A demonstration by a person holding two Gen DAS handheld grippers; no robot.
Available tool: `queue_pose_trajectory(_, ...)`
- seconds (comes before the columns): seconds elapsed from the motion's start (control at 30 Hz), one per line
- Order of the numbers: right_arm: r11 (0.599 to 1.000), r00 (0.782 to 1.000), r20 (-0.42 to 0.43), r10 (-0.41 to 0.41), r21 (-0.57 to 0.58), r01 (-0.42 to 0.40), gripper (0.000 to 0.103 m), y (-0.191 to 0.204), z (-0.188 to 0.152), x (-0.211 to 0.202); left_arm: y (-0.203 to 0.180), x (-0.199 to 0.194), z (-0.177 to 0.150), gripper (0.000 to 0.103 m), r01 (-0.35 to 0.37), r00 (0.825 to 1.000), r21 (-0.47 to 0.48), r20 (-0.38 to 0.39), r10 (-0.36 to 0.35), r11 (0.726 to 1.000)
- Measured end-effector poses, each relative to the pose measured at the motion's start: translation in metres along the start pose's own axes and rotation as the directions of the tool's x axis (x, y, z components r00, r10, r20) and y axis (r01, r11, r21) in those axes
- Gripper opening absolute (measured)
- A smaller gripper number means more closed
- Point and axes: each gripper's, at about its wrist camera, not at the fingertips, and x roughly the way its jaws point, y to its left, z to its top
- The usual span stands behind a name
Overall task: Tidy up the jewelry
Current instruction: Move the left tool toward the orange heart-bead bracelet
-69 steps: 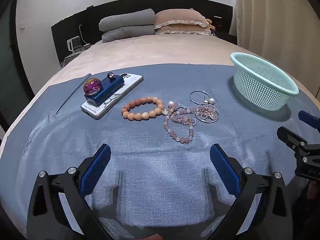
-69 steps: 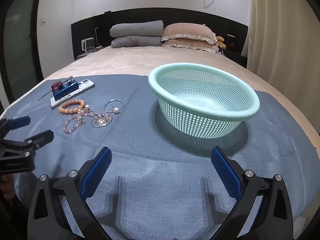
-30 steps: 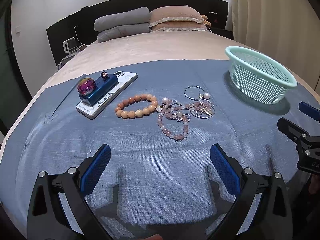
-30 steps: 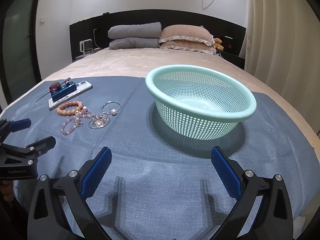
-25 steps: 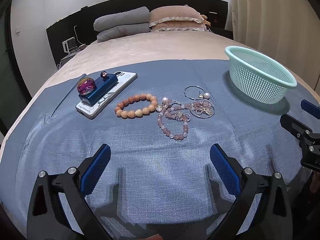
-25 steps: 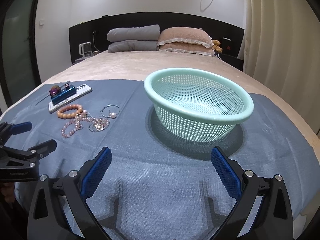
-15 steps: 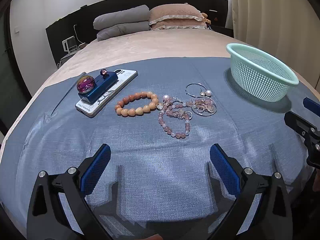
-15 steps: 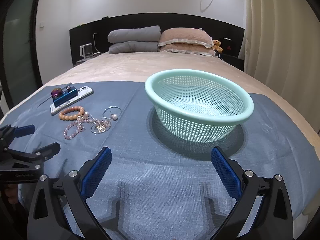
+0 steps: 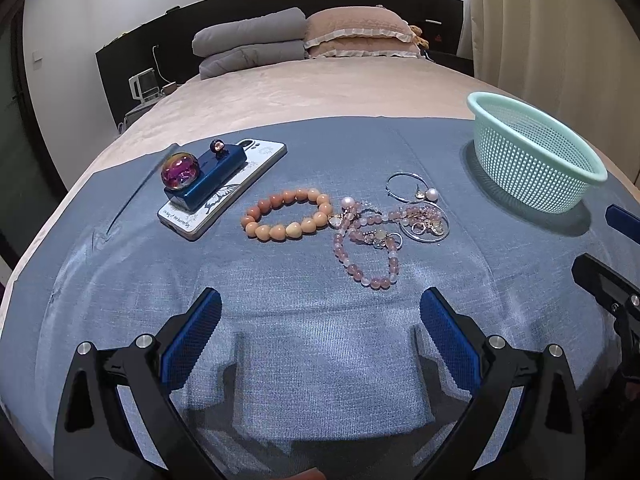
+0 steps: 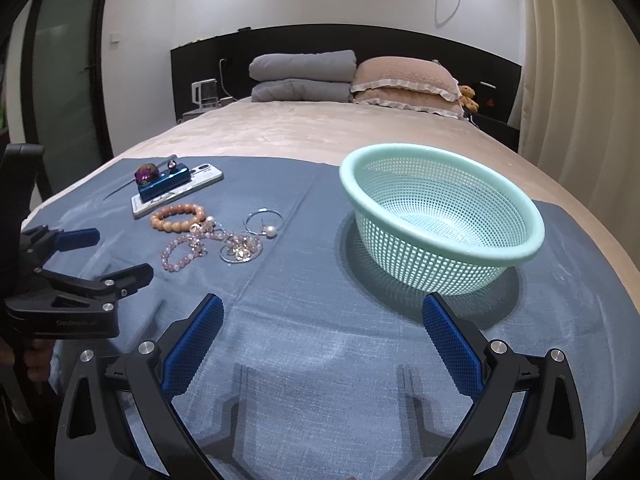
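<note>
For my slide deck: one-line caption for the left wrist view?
Open left gripper above blue cloth, facing beaded bracelets and a mint basket.

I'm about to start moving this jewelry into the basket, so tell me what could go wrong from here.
1. The pink bead bracelet lies tangled with the hoop earrings; lifting one may drag the others.
2. The orange bead bracelet touches that cluster and could get pulled along.
3. The light mesh basket might slide on the blue cloth if a hand-held gripper bumps it.
</note>
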Motion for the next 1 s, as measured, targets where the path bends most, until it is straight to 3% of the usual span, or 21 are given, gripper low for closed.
queue_pose_trajectory(0.6,0.981,0.986,-0.095,0.135,-0.125,-0.147,0.095,0.025,0.027,0.053,0.015,0.035,0.016,0.097,0.012,0.996,-0.049,-0.086,-0.017,0.999)
queue_pose_trajectory(1.0,0.956,0.967,-0.144,0.209,-0.179,-0.233,0.095,0.045,0.043,0.098,0.038,0.066,0.047,0.097,0.028,0.992,-0.076,-0.121,-0.037,0.997)
